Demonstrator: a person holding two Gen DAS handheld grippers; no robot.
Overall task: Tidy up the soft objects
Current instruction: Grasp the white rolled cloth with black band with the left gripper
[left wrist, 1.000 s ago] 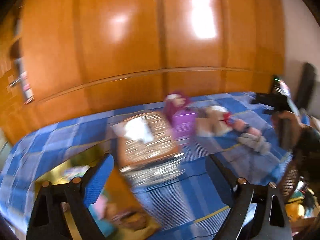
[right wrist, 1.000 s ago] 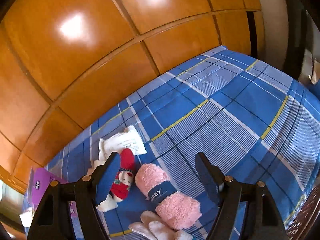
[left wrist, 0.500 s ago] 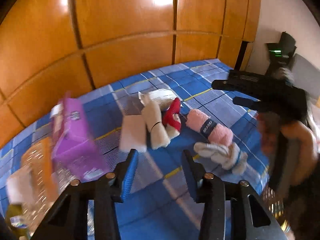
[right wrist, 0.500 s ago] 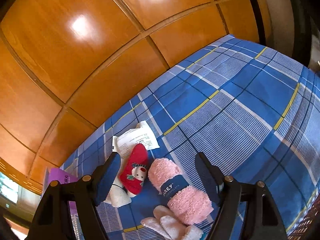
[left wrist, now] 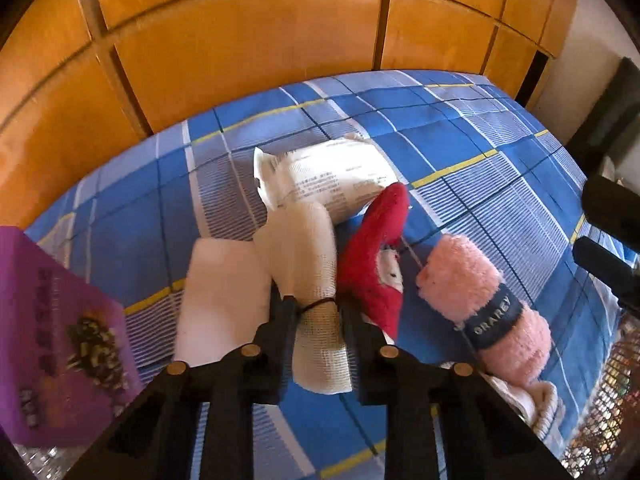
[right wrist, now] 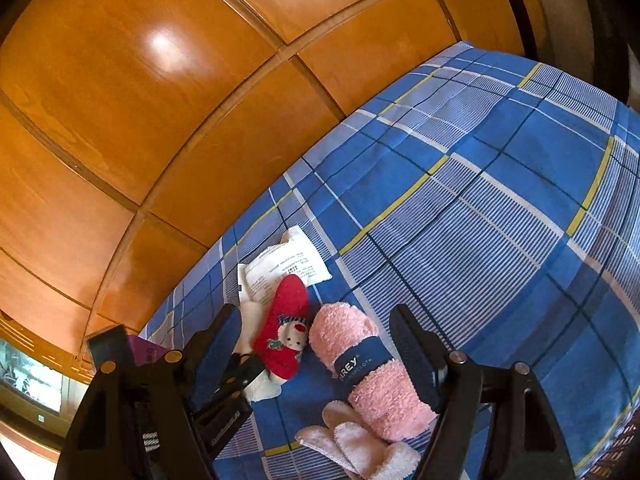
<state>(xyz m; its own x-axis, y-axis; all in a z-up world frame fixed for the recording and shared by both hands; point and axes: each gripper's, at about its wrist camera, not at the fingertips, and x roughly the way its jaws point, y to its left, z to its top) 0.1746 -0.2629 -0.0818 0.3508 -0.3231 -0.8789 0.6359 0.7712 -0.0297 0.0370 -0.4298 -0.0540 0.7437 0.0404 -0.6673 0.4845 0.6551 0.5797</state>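
Left wrist view: left gripper [left wrist: 318, 314] has closed tight on the white gauze roll [left wrist: 314, 280], mid-bed, near the hair tie; lifting could drag the red sock [left wrist: 374, 264] touching its right. The roll looks limp and mesh-textured.

Right wrist view: right gripper [right wrist: 316, 344] hangs wide and empty above the pink towel roll [right wrist: 368, 372].

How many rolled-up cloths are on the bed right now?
2: a white roll pinched in the left gripper, and a pink roll between the open right gripper's fingers. More may lie hidden.
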